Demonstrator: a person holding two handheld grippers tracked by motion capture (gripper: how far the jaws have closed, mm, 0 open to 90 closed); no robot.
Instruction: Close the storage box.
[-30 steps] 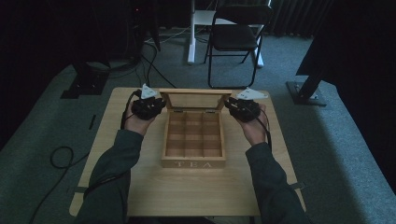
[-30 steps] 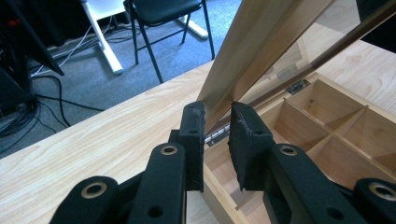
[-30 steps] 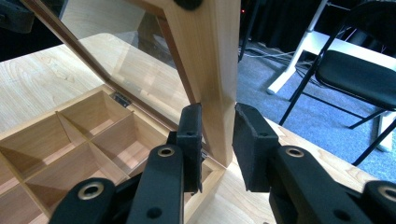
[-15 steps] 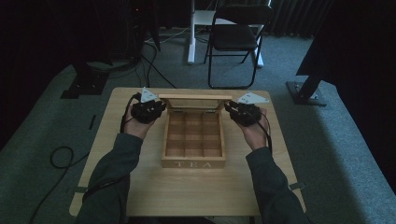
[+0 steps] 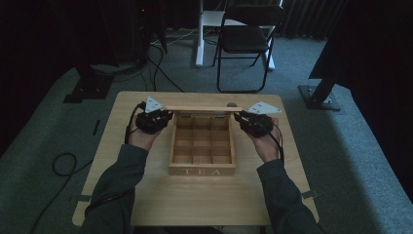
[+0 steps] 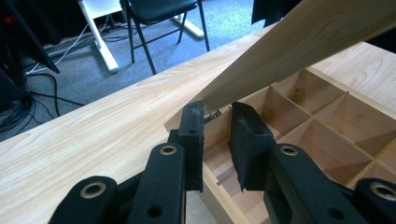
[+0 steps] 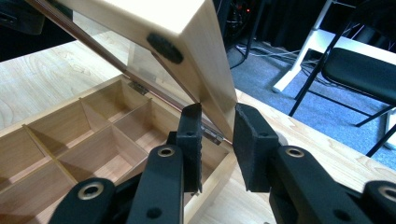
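Observation:
A wooden tea box (image 5: 202,170) marked TEA, with several bare compartments, stands mid-table. Its lid (image 5: 204,108) is raised on the far hinges and I see it nearly edge-on from above. My left gripper (image 5: 165,116) is shut on the lid's left end. In the left gripper view the lid (image 6: 303,42) runs down into the gap of that gripper (image 6: 217,116), over the box (image 6: 327,126). My right gripper (image 5: 239,117) is shut on the lid's right end. The right gripper view shows the lid's side wall (image 7: 201,46) between the jaws of that gripper (image 7: 217,119).
The light wooden table (image 5: 204,204) has bare room in front of the box and at both sides. Beyond its far edge stand a black folding chair (image 5: 246,39), a white desk leg (image 5: 199,34) and dark stands on grey carpet, with cables on the floor at left.
The lid's top edge has tipped a little toward the person, and both hands have come slightly nearer with it. Less of the lid's inner face shows now.

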